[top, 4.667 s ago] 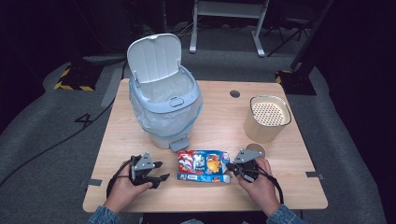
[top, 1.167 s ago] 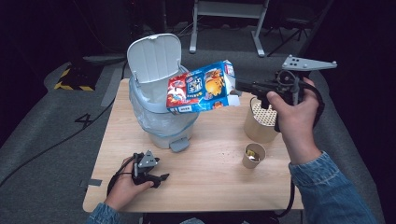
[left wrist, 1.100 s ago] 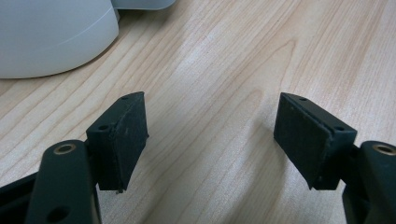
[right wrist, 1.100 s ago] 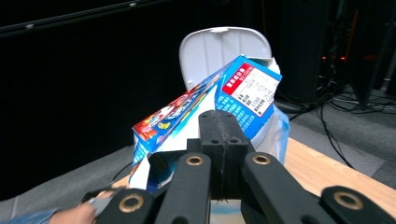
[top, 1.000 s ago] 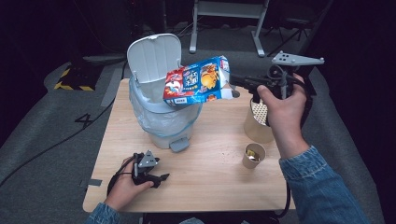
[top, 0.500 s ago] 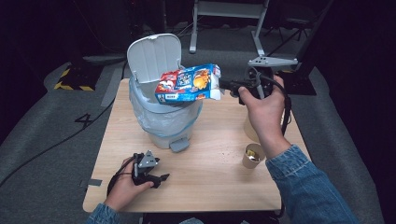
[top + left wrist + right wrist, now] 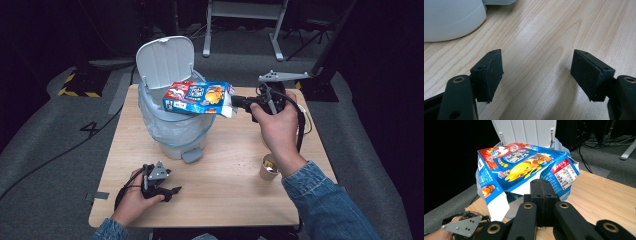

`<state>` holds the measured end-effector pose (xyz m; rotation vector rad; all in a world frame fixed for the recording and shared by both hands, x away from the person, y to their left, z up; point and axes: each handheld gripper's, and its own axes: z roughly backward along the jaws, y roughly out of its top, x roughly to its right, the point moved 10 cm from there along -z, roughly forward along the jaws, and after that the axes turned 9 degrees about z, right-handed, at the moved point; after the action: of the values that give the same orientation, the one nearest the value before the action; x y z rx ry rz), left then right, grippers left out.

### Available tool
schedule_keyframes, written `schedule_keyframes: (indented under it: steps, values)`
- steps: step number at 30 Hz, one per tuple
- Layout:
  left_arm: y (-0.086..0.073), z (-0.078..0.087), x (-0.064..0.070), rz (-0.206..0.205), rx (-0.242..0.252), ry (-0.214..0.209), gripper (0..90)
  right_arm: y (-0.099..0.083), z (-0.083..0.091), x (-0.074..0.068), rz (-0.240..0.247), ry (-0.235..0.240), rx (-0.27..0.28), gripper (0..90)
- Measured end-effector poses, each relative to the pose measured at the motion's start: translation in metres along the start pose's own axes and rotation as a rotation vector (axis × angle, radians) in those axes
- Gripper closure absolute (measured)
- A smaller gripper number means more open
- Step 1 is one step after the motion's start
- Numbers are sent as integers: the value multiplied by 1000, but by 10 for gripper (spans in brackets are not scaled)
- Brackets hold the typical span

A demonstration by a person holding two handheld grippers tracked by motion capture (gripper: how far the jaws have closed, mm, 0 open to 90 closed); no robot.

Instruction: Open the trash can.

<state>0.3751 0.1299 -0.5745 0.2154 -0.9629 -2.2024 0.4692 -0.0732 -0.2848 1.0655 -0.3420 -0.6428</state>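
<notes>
A flattened blue and red snack box [image 7: 198,97] hangs level over the mouth of the white pedal bin [image 7: 175,131], whose lid [image 7: 165,61] stands up. My right gripper [image 7: 235,103] is shut on the box's white end flap. In the right gripper view the box [image 7: 524,168] spreads in front of the closed jaws of my right gripper [image 7: 542,192], with the lid behind it. My left gripper [image 7: 172,190] rests on the table near the front left, held by a hand. Its jaws stand wide apart over bare wood in the left gripper view, where my left gripper [image 7: 536,72] is open and holds nothing.
A small paper cup [image 7: 269,167] with yellowish contents stands on the wooden table [image 7: 220,200] by the right forearm. The bin's foot pedal [image 7: 191,155] points toward me. The bin's base [image 7: 451,20] lies close to the left gripper. Dark floor and cables surround the table.
My right gripper has carried the box up off the table, then leftward and lower until it hangs over the open bin. The left gripper has stayed put.
</notes>
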Motion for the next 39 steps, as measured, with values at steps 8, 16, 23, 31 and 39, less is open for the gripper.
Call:
schedule_keyframes:
  steps: [8, 16, 23, 31, 39]
  values:
    - [0, 0, 1, 4, 0, -2, 263, 10, -1, 18, -63, -82, 41, 900]
    - [-1, 0, 2, 1, -2, -6, 263, 18, -6, 19, -49, -121, 61, 900]
    - [-1, 0, 2, -2, -2, -9, 263, 19, -15, -5, -17, -43, 22, 897]
    - [-1, 0, 3, -5, -1, -10, 262, 22, -27, -21, 7, 8, 28, 879]
    - [-1, 0, 3, -6, -1, -11, 261, 30, -36, -26, 59, 10, 63, 678]
